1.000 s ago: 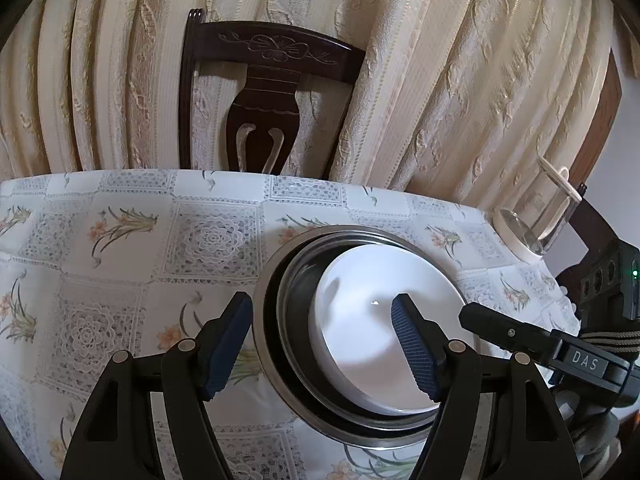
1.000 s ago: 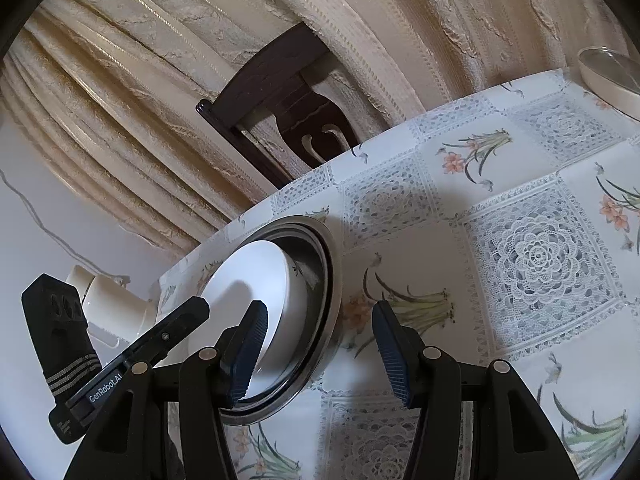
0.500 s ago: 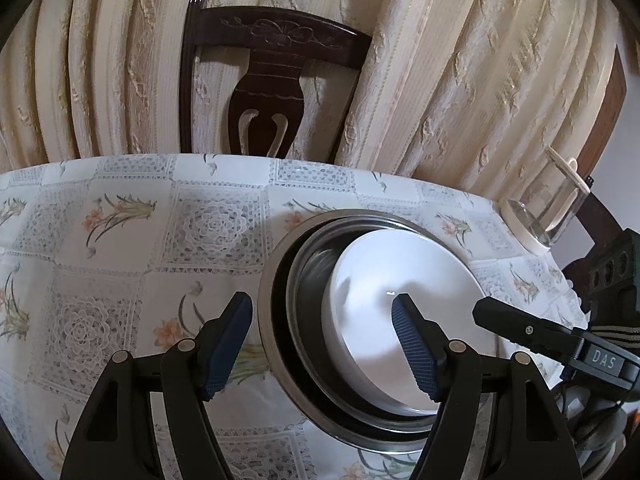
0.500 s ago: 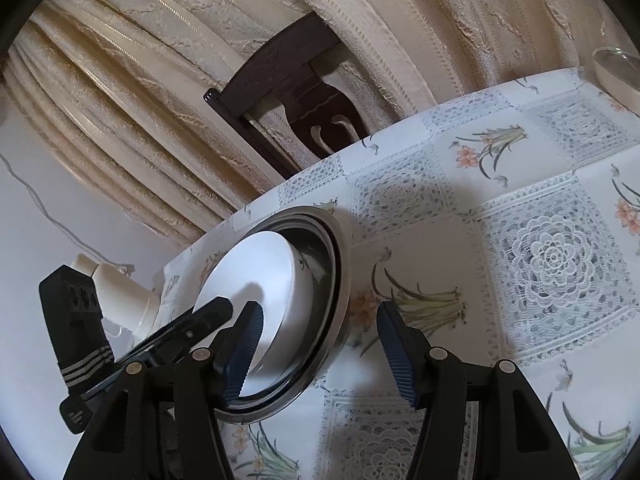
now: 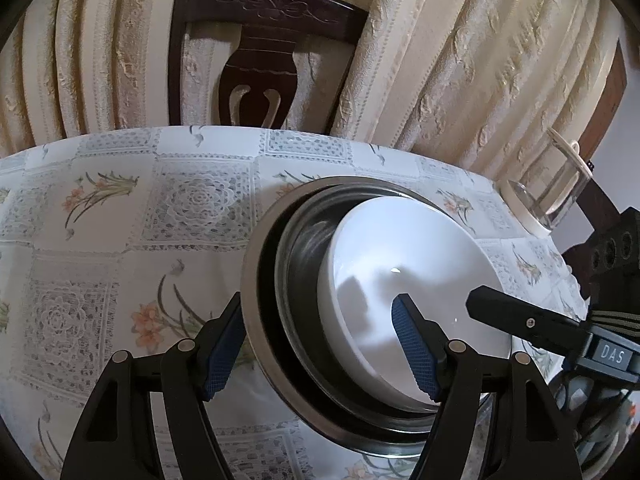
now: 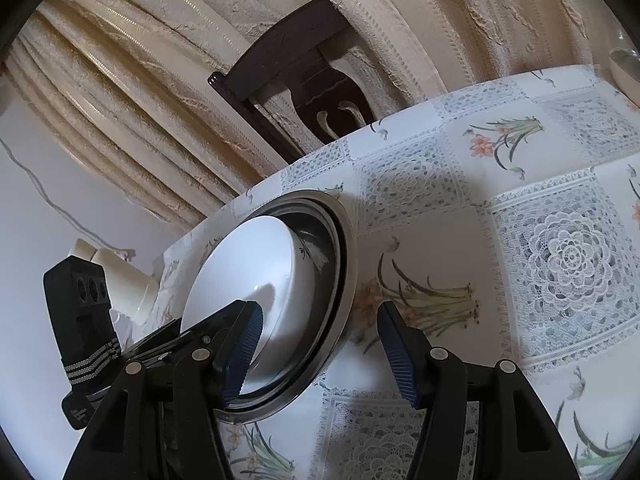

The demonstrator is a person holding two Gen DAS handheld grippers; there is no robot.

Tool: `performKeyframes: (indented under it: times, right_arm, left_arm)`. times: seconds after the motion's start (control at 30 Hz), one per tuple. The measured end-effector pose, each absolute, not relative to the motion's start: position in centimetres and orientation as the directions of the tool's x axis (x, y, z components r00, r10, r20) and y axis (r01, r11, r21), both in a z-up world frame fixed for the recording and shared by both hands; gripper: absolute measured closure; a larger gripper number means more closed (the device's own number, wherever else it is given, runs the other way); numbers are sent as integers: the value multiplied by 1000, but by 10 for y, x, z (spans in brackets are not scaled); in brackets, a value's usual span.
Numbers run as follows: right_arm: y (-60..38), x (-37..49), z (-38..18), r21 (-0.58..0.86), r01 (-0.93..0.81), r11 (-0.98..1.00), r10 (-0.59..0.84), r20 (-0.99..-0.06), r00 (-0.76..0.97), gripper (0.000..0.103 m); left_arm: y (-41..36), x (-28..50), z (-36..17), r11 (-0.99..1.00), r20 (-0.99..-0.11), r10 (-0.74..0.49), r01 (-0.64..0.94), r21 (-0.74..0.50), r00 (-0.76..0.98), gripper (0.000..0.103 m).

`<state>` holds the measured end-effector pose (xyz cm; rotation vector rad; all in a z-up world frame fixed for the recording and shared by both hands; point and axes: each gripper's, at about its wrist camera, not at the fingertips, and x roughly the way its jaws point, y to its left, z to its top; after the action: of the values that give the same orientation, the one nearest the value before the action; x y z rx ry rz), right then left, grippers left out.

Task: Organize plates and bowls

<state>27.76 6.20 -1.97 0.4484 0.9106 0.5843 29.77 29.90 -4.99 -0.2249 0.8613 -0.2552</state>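
Nearest you, the left gripper [image 5: 320, 344] is spread wide, straddling the near-left rim of the nested stack: one blue ribbed pad [image 5: 222, 354] sits outside the steel wall, the other above the white bowl's inside. Nothing is pinched yet. By the look of it, you are lined up to grip the rim.

The right gripper [image 6: 320, 354] is wide too, its left pad over the white bowl, its right pad above the floral lace-patterned tablecloth [image 6: 560, 256], so it brackets the stack's right edge. I judge it is there to steady or share the lift.

The round white ceramic bowl [image 5: 404, 280] sits inside the wide stainless-steel bowl [image 5: 256, 280], shifted toward the right wall rather than centred. A dark inner ring shows between them; you cannot tell whether it is a separate dish.

Further right, near the table edge, a clear glass jug [image 5: 556, 196] stands well apart. Beyond the table, a dark carved wooden chair [image 5: 260, 40] backs onto cream curtains [image 5: 460, 60].
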Motion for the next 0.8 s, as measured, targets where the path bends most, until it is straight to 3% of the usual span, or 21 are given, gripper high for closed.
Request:
performKeyframes:
  times: [0.8]
  right_arm:
    - [77,271,-11,494,-359,792,610,-616,499,49]
  left_arm:
    - [290,297,-49,938,-704,-344,196,-286,622,30]
